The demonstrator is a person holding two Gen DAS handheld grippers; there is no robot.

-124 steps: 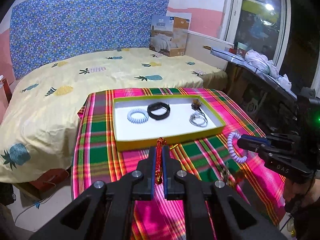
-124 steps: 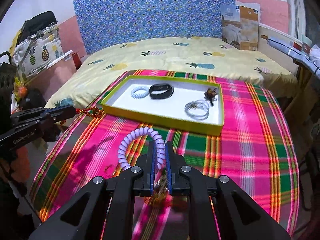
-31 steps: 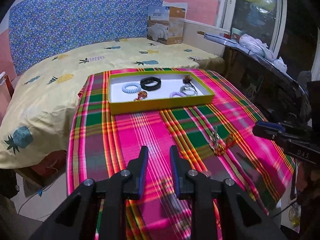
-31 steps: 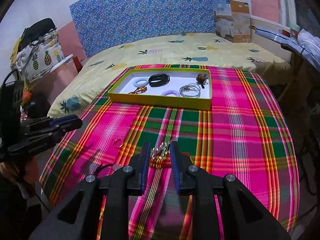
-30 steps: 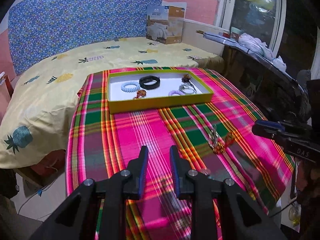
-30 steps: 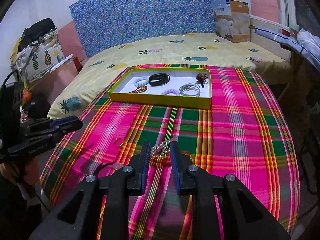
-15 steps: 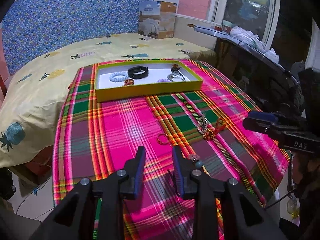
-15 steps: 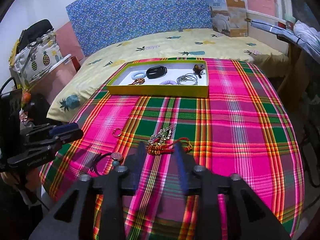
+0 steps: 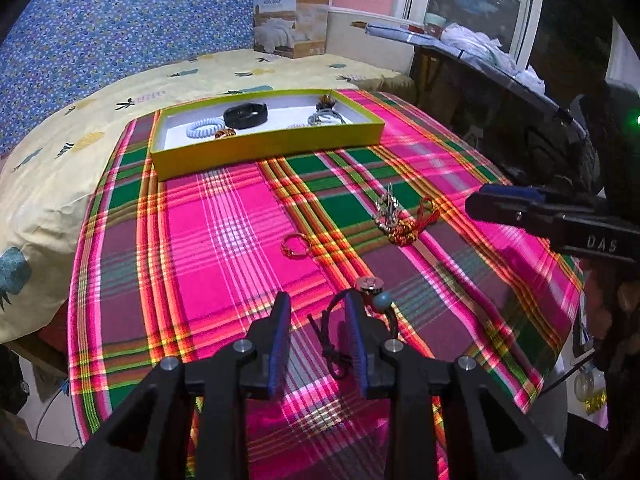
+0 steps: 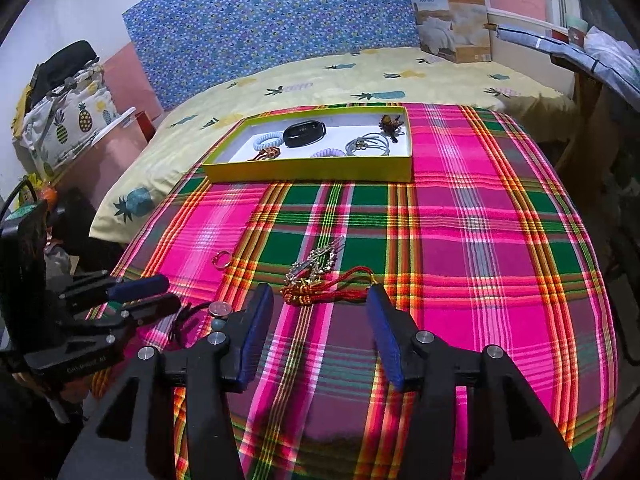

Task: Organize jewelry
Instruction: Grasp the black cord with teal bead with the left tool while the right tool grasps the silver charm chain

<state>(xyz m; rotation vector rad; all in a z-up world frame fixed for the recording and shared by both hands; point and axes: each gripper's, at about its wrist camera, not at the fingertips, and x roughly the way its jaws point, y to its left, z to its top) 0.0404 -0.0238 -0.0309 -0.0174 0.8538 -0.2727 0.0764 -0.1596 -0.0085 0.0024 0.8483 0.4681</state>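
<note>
Six pieces sat in the yellow-green tray [image 10: 308, 170]; four lay loose on the plaid cloth [image 10: 480, 240]. Left gripper [image 9: 318, 316] gaped over the black cord bracelet [image 9: 332, 344], right gripper [image 10: 320, 300] wide around the red knotted cord [image 10: 320, 294], neither gripping.

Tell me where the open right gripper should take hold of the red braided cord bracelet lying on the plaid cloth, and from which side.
Probably the knotted, bunched end of the red braided cord bracelet, from above. That end is the thickest part, while the looped strands lie flat on the plaid cloth. The right gripper already straddles it with open jaws. Keep clear of the silver hair clip just beyond.
</note>
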